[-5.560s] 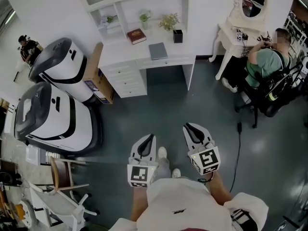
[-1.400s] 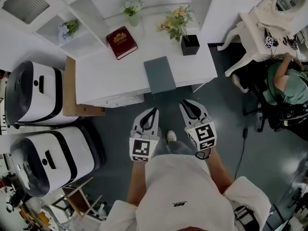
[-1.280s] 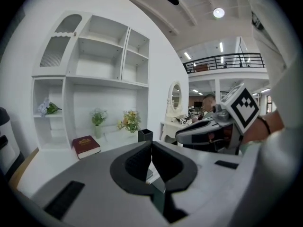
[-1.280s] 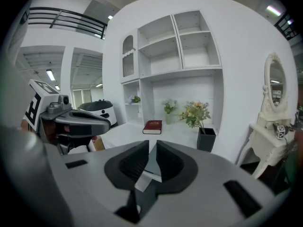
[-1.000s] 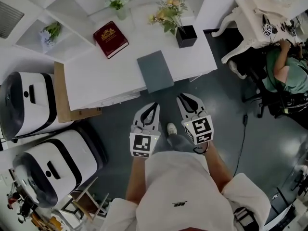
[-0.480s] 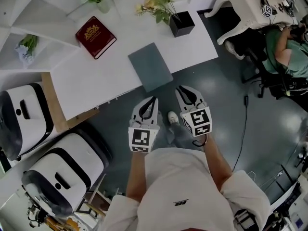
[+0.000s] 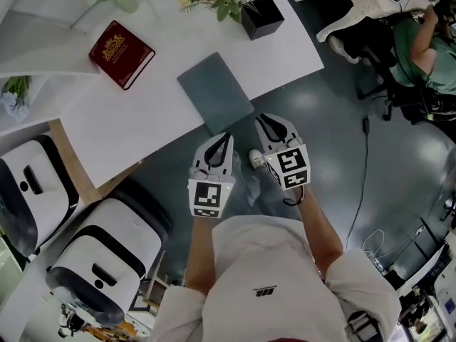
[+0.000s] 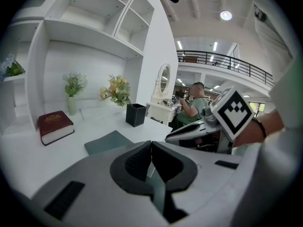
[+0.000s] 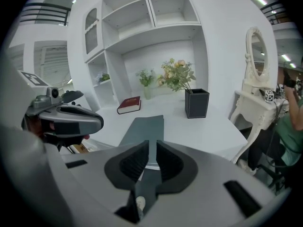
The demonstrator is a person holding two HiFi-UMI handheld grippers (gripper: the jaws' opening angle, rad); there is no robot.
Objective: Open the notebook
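The grey notebook lies closed on the white desk, its near corner at the desk's front edge. It also shows in the left gripper view as a grey notebook and in the right gripper view as a grey notebook. My left gripper hangs just short of that edge, its pads together with nothing in them. My right gripper is beside it, slightly further forward. Its jaws stand a narrow gap apart and are empty. Neither gripper touches the notebook.
A red book lies at the back left of the desk. A black square vase with flowers stands at the back right. Two white machines stand left of the desk. A person sits far right, and a cable runs along the floor.
The desk and notebook have come closer to me. Both grippers have sunk and moved forward, from over the floor to just before the notebook's near edge.
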